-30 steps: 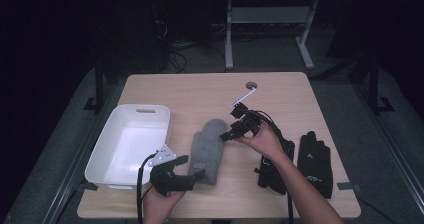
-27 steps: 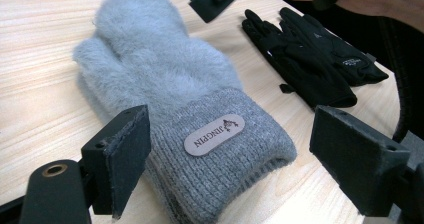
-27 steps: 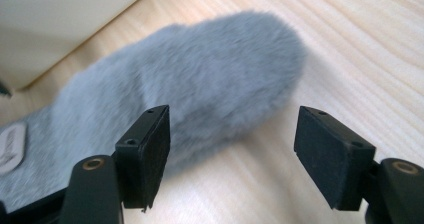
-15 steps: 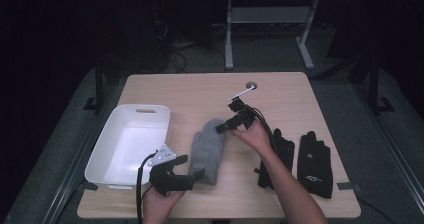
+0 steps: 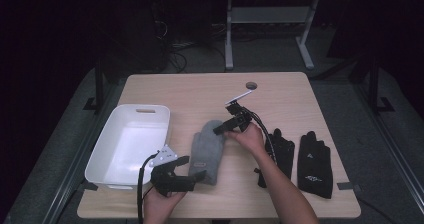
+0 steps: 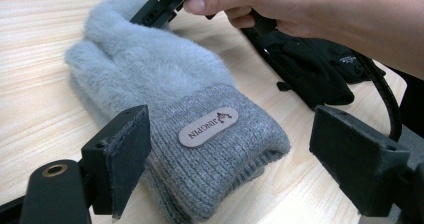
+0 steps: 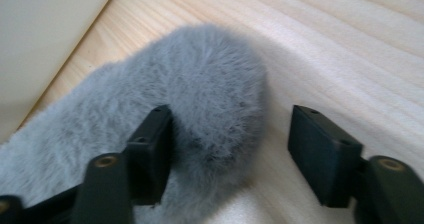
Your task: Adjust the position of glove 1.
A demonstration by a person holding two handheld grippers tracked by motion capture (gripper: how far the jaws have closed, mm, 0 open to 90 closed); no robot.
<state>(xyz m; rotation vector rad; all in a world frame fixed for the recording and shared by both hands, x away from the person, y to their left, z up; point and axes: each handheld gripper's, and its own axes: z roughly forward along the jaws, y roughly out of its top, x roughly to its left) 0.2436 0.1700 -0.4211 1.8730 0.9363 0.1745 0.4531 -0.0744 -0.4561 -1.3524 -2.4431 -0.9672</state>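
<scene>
We see the grey mitten [image 5: 207, 149] lying lengthwise, fingertip end away from us, cuff between our left gripper's [image 5: 186, 170] wide-open fingers; right gripper's [image 5: 226, 127] closing fingers straddle its tip, unclamped.

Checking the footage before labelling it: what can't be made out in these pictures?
- Fluffy grey knit mitten: its underside, against the table, in every view.
- Black glove: part hidden by the person's forearm, high view.
- Small white print on the other black glove: too small to read, high view.
</scene>
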